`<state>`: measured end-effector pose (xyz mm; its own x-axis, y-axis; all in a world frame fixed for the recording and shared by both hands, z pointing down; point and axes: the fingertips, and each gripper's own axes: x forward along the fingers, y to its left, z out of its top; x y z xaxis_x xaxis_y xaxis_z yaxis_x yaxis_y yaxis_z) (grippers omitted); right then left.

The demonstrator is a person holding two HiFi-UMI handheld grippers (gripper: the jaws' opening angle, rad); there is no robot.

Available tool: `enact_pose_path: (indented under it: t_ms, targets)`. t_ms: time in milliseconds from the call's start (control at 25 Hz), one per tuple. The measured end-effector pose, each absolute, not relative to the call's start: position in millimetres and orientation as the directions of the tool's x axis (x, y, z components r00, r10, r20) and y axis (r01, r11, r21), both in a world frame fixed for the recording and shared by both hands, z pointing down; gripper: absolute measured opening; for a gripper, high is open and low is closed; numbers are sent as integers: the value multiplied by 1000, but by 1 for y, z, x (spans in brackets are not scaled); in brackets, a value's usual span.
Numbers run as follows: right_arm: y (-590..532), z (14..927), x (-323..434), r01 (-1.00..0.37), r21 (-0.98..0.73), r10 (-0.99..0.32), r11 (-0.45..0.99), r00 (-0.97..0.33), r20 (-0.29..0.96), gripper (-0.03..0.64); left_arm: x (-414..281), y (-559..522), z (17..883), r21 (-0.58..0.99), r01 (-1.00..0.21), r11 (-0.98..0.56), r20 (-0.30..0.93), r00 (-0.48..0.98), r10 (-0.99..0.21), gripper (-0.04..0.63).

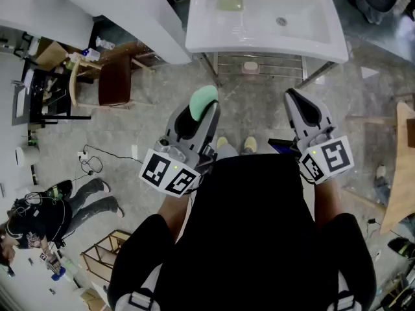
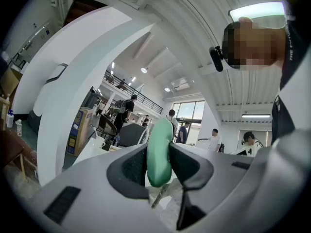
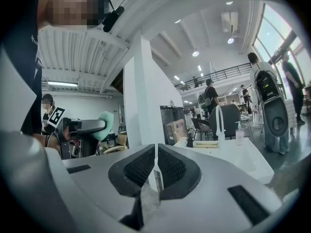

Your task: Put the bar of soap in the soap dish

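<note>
**A:** Head view first, looking steeply down. The left gripper (image 1: 201, 112) is out in front of the dark torso, and there's the green bar of soap (image 1: 203, 98) poking out past its tips.

**B:** And the right gripper (image 1: 293, 97) sits level beside it, well apart, with nothing showing at its tips. Both are over the floor, short of the white sink (image 1: 311, 24) ahead.

**A:** There's a pale oblong thing (image 1: 229, 4) on the sink's back ledge. It's too small to say if that's the soap dish.

**B:** Over to the left gripper view. A clear grip: both pads press the flat sides of the soap, which stands on edge, upright, with its top rising above the jaws.

**A:** So the soap is up in the air in that clamp, not touching the sink.

**B:** Right gripper view now. The jaws are pressed together with nothing between them, only a thin seam.

**A:** Off to the left of that view you can spot the other gripper carrying the green bar. To the right is the sink with its faucet (image 3: 219, 123) and a pump bottle (image 3: 239, 133) on the rim.
</note>
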<state>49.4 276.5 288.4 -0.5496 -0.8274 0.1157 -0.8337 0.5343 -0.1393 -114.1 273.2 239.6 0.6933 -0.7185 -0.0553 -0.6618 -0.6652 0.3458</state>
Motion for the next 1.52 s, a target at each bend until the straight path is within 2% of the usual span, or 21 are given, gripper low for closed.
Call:
enact_pose_path:
  t_ms: [440, 1520]
  targets:
    - [273, 288, 70, -853, -203, -859, 480, -505, 90, 32, -113, 271, 237, 359, -671, -649, -62, 676, -734, 126]
    - [290, 300, 73, -818, -275, -836, 505, -543, 80, 25, -110, 277, 227, 360, -668, -651, -79, 673, -735, 127]
